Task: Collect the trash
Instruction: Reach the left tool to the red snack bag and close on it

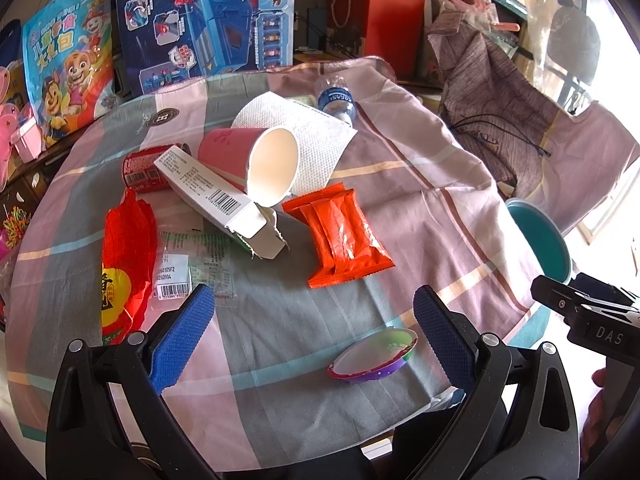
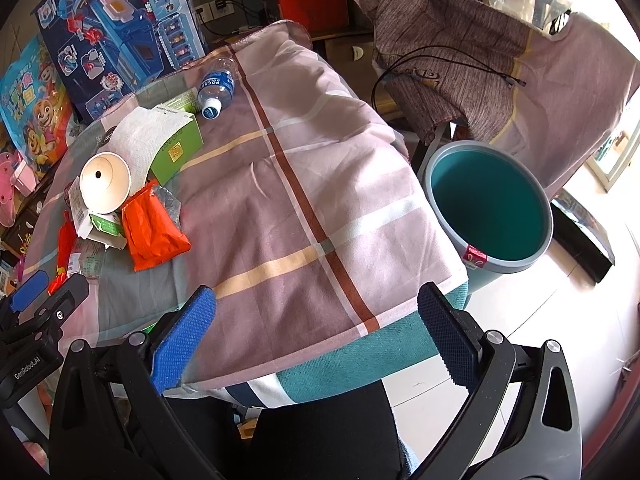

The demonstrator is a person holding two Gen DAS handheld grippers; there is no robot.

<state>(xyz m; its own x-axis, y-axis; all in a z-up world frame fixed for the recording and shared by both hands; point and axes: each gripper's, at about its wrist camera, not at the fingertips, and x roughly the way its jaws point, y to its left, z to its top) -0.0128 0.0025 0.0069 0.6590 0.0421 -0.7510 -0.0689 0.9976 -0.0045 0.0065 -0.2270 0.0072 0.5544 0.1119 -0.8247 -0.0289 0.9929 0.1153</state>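
Trash lies on a checked cloth over a round table point(image 1: 420, 216): a pink paper cup point(image 1: 256, 160) on its side, a white carton point(image 1: 224, 204), a red can point(image 1: 140, 168), an orange wrapper point(image 1: 340, 236), a red bag point(image 1: 124, 264), a paper towel point(image 1: 296, 132), a plastic bottle point(image 1: 336, 98) and a small purple lid point(image 1: 374, 356). My left gripper point(image 1: 314, 336) hangs open over the near edge, the lid just inside its right finger. My right gripper point(image 2: 316, 340) is open above the table's right edge. The teal bin point(image 2: 488, 208) stands on the floor to the right.
Toy boxes and bags point(image 1: 208, 20) stand behind the table. A chair draped with cloth and a black cable point(image 2: 460, 60) is behind the bin. A green box point(image 2: 178, 148) lies under the paper towel. A person's dark legs point(image 2: 320, 432) are below the table edge.
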